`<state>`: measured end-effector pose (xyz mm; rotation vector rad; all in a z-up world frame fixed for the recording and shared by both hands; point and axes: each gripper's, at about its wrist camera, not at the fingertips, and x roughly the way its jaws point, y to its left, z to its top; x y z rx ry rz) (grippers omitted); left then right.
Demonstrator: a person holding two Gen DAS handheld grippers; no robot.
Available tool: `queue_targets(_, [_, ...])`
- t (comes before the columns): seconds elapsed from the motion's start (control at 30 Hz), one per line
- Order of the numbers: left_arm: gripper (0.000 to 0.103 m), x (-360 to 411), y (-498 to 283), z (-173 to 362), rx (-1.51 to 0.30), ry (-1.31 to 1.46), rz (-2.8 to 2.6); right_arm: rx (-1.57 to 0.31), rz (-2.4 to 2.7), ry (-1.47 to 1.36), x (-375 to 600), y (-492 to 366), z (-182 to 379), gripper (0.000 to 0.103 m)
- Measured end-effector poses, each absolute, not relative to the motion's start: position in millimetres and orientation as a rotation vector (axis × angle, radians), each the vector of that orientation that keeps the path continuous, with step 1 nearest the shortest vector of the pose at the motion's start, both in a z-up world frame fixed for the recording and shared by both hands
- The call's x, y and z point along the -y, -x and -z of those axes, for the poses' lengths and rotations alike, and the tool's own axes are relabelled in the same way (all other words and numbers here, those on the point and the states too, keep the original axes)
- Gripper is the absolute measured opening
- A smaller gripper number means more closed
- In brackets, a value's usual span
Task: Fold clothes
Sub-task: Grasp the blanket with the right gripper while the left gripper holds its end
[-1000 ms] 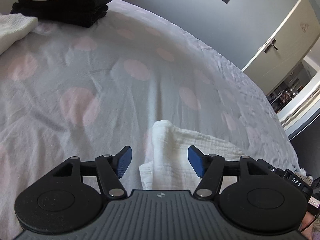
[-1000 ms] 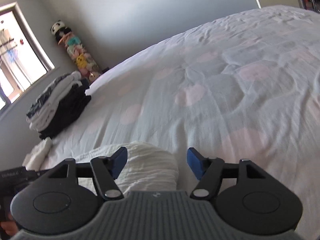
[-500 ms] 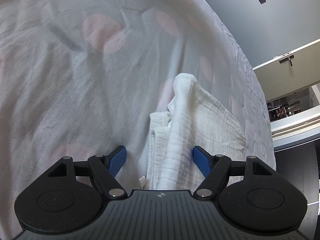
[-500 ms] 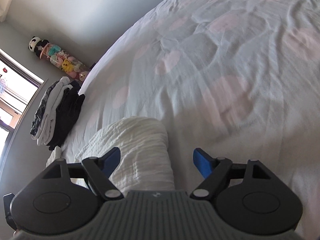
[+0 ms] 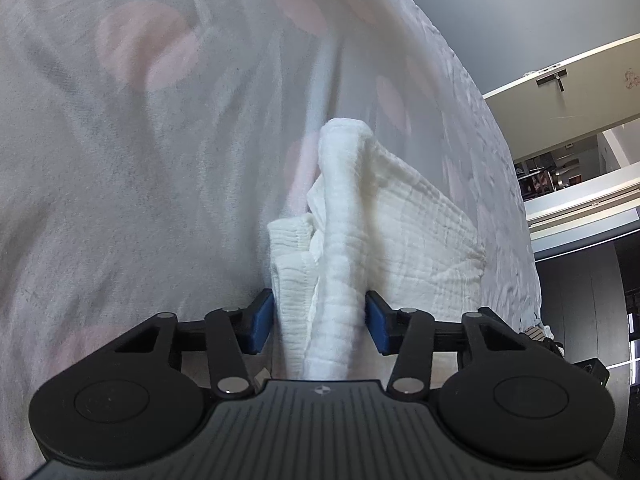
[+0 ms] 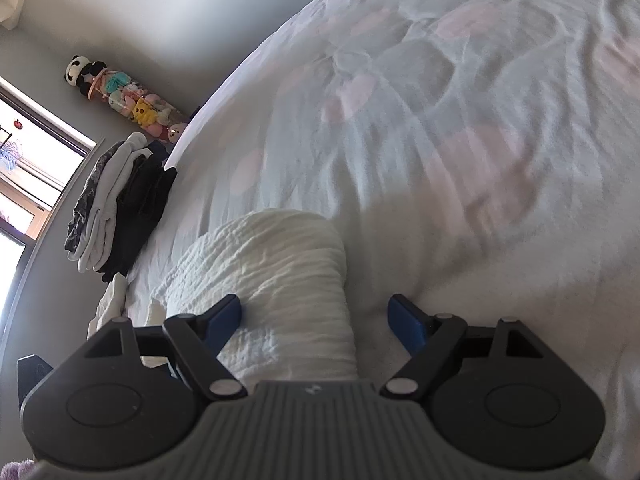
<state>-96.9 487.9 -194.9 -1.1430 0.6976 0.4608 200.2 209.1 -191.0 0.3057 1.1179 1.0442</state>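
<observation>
1. Broadly, my two cameras look across a bed [image 6: 460, 128] covered in pale, pink-spotted bedding.
2. Centred near me lies a folded white crinkled garment [image 5: 400, 224], a thick bundle on the bedding.
3. My left gripper [image 5: 319, 320] has just been closing; its blue pads now press the bundle's near edge.
4. My right gripper [image 6: 316, 320] stands wide apart, its left pad resting against the cloth, nothing clamped.
5. I judge the garment folded; next I lift it toward the stack of folded clothes [image 6: 116, 204], far left.
6. Nothing blocks that path; plush toys [image 6: 128, 96] stand against the wall.
</observation>
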Motion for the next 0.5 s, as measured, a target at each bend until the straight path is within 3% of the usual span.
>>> queue_targets(0.03, [0.049, -486, 98, 194, -0.699, 1.138, -0.461, -1.118, -1.052, -0.302, -210, -200, 191, 0.081])
queue_targets(0.1, [0.045, -484, 98, 193, -0.701, 1.131, -0.467, -1.132, -1.075, -0.307, -213, -199, 193, 0.066])
queue_targets(0.13, [0.044, -483, 98, 192, -0.700, 1.126, -0.471, -1.146, -1.086, -0.323, -214, -198, 195, 0.052])
queue_targets(0.33, [0.037, -477, 96, 185, -0.685, 1.083, -0.488, -1.104, -1.116, -0.329, -212, -192, 187, 0.032])
queue_targets(0.5, [0.029, -470, 101, 174, -0.645, 1.059, -0.492, -1.025, -1.127, -0.313, -208, -180, 167, 0.028])
